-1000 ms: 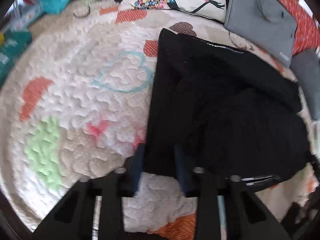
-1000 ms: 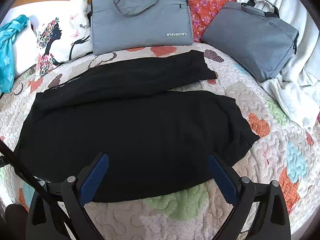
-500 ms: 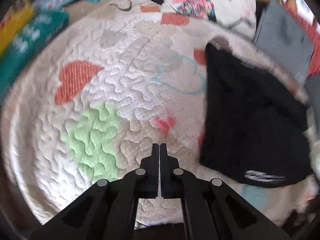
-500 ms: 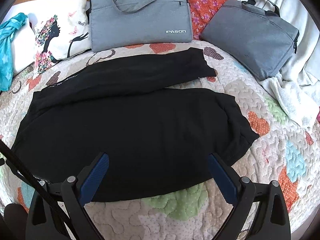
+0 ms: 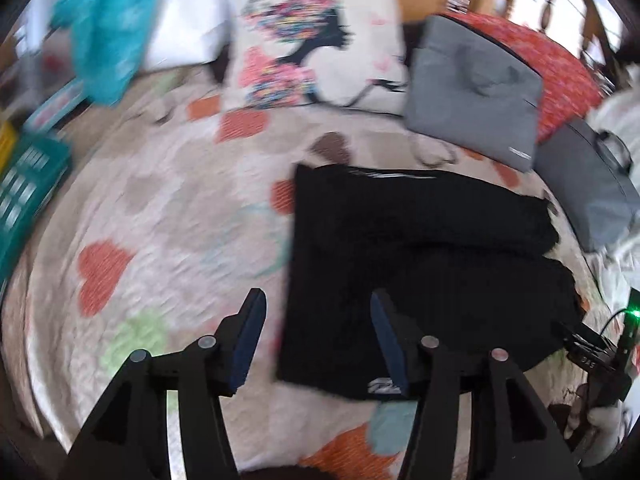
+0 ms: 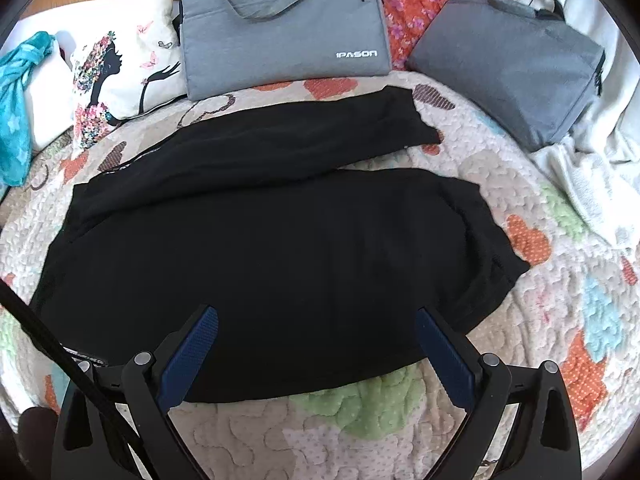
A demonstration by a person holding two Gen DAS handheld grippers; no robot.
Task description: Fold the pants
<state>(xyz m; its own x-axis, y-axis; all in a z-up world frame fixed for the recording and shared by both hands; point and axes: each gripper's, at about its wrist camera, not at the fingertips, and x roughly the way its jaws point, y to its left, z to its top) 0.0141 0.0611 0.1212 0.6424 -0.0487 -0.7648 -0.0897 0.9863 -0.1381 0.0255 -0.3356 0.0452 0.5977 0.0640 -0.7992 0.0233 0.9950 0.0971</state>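
My black pants (image 6: 280, 248) lie doubled on the bed quilt (image 6: 540, 320), legs unaligned, folds remaining; left tongs (image 5: 316, 340) are opening empty, right tongs (image 6: 316, 354) gape empty.

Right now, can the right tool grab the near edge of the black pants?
Probably yes. The right tool is open and holds nothing, hanging just above the near edge of the black pants on the quilt. Nothing lies between them; the bags sit far behind.

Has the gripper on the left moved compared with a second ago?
Yes. The left gripper has pulled up and back: the black pants it held now lie free below, more of the quilt shows, and its jaws are opening.
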